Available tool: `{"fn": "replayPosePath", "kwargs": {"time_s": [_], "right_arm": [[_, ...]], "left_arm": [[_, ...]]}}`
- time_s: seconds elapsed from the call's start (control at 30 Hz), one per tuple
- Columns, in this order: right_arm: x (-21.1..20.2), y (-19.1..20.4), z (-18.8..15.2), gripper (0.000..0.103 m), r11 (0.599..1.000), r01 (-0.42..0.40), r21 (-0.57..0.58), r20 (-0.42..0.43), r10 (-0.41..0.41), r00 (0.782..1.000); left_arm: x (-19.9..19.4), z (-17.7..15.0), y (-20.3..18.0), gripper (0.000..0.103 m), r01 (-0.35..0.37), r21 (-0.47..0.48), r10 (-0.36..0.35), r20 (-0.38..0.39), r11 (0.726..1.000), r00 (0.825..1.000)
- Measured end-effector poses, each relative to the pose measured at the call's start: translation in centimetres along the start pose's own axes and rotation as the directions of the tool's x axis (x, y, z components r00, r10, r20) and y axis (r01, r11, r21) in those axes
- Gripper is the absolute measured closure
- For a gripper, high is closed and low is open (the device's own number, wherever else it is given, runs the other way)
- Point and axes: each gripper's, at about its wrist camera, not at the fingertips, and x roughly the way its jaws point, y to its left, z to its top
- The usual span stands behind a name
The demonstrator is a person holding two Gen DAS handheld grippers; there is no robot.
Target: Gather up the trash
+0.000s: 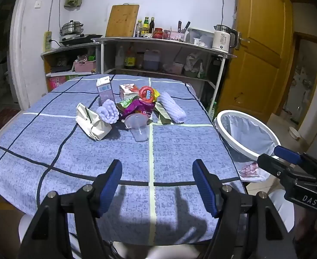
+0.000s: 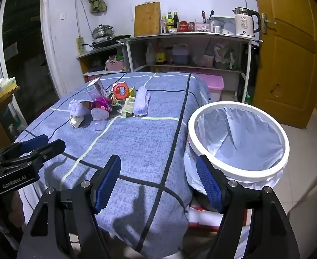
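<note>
A home kitchen: shelves (image 1: pixel 158 43) along the wall hold a steamer pot (image 1: pixel 71 27) on a cooktop, sauce bottles (image 1: pixel 145 26), knives, an electric kettle (image 1: pixel 223 37) and a leaning chopping board (image 1: pixel 122 20). What seem to be oil jugs stand below, beside a wooden door (image 1: pixel 260 43).

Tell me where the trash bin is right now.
The white-rimmed trash bin stands on the floor off the table's right edge, just beyond the open right gripper.

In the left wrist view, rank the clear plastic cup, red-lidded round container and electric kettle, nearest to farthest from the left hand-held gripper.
1. Clear plastic cup, mid-table, front of the pile.
2. Red-lidded round container, behind it, atop the pile.
3. Electric kettle, far shelf top, right.
The left hand-held gripper is open.
</note>
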Motion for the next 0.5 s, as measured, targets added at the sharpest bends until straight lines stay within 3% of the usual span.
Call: {"fn": "replayPosePath", "kwargs": {"time_s": [0.5], "right_arm": [[-0.21,-0.22,-0.09,0.030,1.000,0.000,-0.006,0.006,0.000,1.000]], "left_arm": [[-0.01,0.00,0.06,0.034,0.003,-0.003,-0.003,0.003,1.000,1.000]]}}
